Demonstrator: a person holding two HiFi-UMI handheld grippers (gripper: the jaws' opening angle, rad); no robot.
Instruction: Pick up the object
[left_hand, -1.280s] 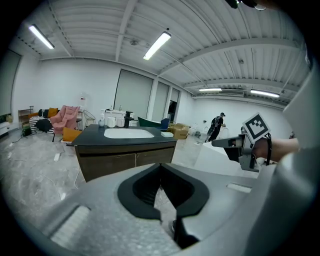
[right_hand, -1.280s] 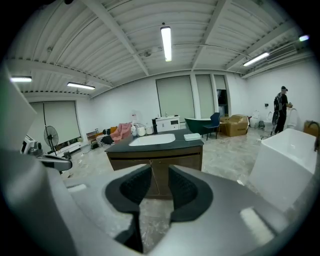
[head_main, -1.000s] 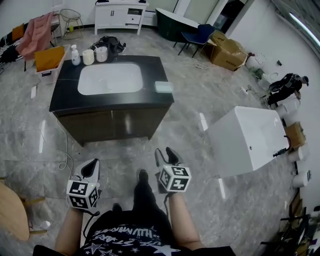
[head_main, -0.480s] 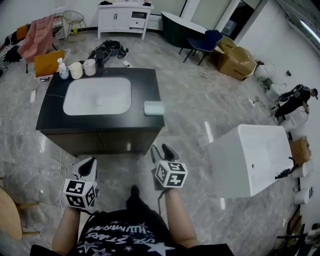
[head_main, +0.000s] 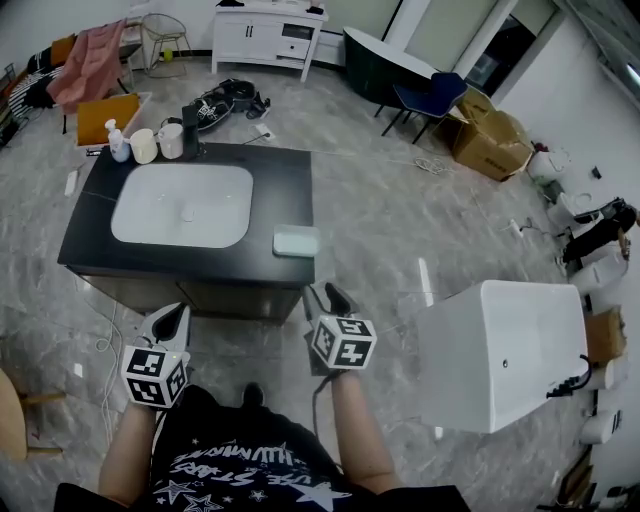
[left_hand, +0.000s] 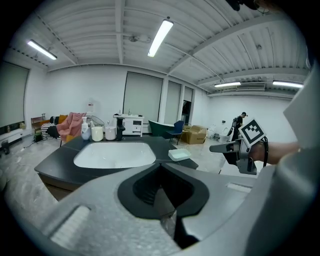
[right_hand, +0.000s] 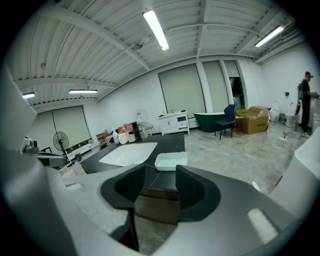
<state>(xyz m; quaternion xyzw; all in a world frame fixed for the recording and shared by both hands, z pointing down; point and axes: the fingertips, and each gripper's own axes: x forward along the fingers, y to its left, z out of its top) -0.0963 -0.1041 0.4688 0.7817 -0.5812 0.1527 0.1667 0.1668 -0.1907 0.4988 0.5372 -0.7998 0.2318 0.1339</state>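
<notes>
Pale green tray (head_main: 296, 241) at the right edge of the desk (head_main: 285, 190), near and ahead of the right hand-held gripper (head_main: 327, 300), whose jaws are released and empty; left hand-held gripper (head_main: 172, 322) clenched on nothing.

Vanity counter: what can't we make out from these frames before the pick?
- Pale green tray: its contents. It is too small in the head view, and in the right gripper view the low angle lets its near rim hide the inside.
- Small mark in the sink: drain or loose thing, too small to tell in the head view.
- Bottle and cups at the back corner: labels too small in every view.
</notes>
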